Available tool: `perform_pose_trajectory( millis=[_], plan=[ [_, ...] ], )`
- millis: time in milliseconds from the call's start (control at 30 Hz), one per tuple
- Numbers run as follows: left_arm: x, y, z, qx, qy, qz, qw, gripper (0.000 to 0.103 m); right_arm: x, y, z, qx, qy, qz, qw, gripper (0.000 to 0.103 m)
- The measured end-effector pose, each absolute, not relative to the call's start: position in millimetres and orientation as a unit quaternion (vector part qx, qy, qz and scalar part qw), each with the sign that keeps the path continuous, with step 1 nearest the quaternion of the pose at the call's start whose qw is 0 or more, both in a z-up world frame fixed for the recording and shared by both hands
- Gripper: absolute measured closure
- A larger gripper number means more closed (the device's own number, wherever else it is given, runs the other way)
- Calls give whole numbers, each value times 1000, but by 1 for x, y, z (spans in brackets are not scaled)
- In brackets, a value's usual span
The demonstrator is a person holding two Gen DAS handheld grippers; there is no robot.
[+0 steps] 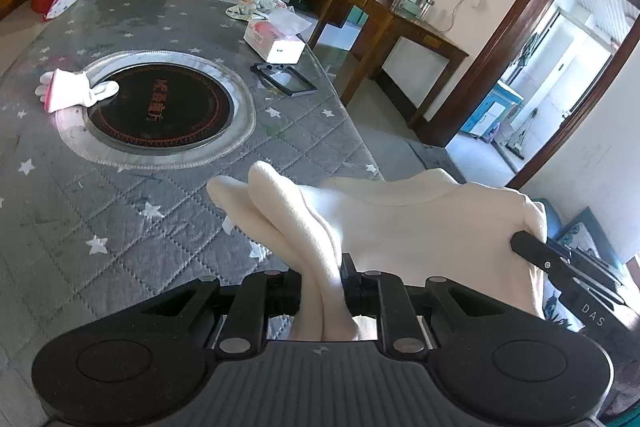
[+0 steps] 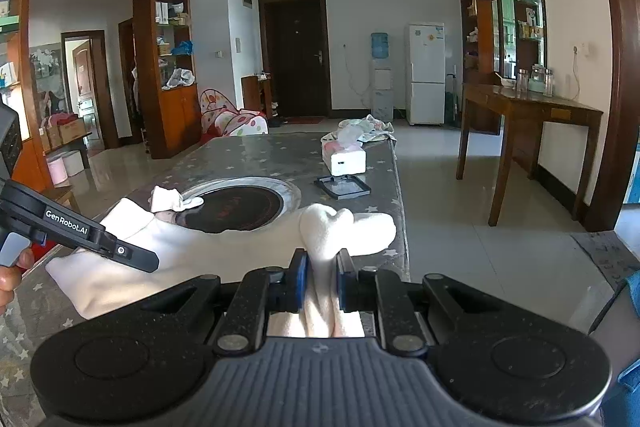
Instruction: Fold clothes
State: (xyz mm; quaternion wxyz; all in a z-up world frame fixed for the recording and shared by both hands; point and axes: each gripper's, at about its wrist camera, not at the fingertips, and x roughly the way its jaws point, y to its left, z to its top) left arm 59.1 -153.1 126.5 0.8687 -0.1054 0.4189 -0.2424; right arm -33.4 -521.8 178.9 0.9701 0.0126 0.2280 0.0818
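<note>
A cream white garment (image 1: 420, 223) is held up over the near end of the grey star-patterned table (image 1: 120, 219). My left gripper (image 1: 322, 283) is shut on a bunched fold of it. My right gripper (image 2: 322, 279) is shut on another bunched part of the same garment (image 2: 192, 263), which spreads to the left between the two grippers. The right gripper's arm shows at the right in the left wrist view (image 1: 560, 263). The left gripper's arm shows at the left in the right wrist view (image 2: 80, 235).
A round black hotplate (image 1: 160, 107) is set in the table's middle, with a small folded white and pink garment (image 1: 72, 91) at its left rim. A tissue box (image 1: 276, 41), a black frame (image 1: 284, 79) and a crumpled cloth (image 1: 256, 5) lie further back. A wooden side table (image 2: 528, 119) stands right.
</note>
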Motion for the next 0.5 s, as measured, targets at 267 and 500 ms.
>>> perform_pose_trajectory(
  millis=[267,500],
  plan=[
    [70,-165,113,-92,430,-235,867,85,-26,-522,167,16,242,76,967,90],
    [77,-171,94,-89,449,-228,859,85,-15,-523,150,20,264,72,962,90]
  ],
)
